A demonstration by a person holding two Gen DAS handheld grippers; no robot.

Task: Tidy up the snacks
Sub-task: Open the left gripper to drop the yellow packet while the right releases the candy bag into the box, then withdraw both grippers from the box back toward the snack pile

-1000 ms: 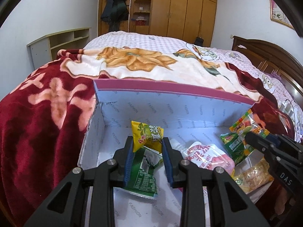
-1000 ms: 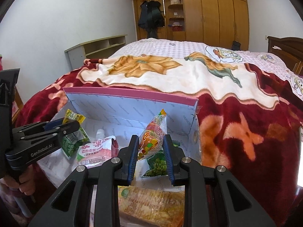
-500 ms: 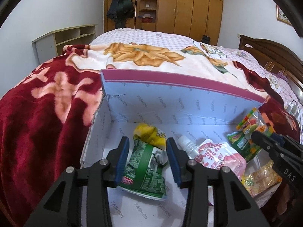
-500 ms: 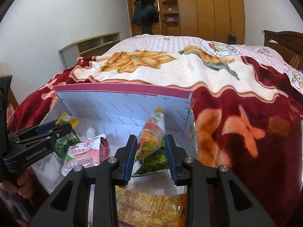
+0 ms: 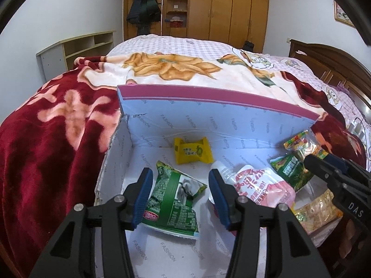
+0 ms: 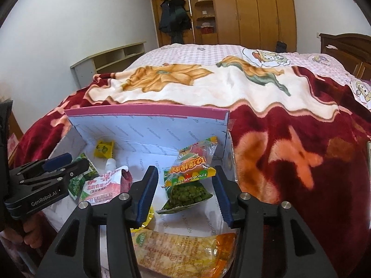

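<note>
An open pale-blue cardboard box (image 5: 208,125) with a pink rim lies on the bed and holds the snacks. My left gripper (image 5: 180,183) is open and empty above a green packet (image 5: 174,199). A yellow packet (image 5: 192,150) lies by the back wall. A pink-white pouch (image 5: 259,185) lies in the middle. My right gripper (image 6: 185,183) is open and empty; the colourful candy bag (image 6: 194,162) rests on a green pea packet (image 6: 187,192) between its fingers. An orange-yellow packet (image 6: 185,247) lies under it.
The box (image 6: 148,127) sits on a red floral blanket (image 6: 289,162) covering the bed. A low shelf unit (image 5: 76,51) stands at the left wall, wooden wardrobes (image 5: 220,9) at the back, a wooden headboard (image 5: 329,62) at the right.
Both grippers have opened. The left let go of the yellow packet, which now lies by the box's back wall. The right let go of the candy bag, which dropped onto the green pea packet.
</note>
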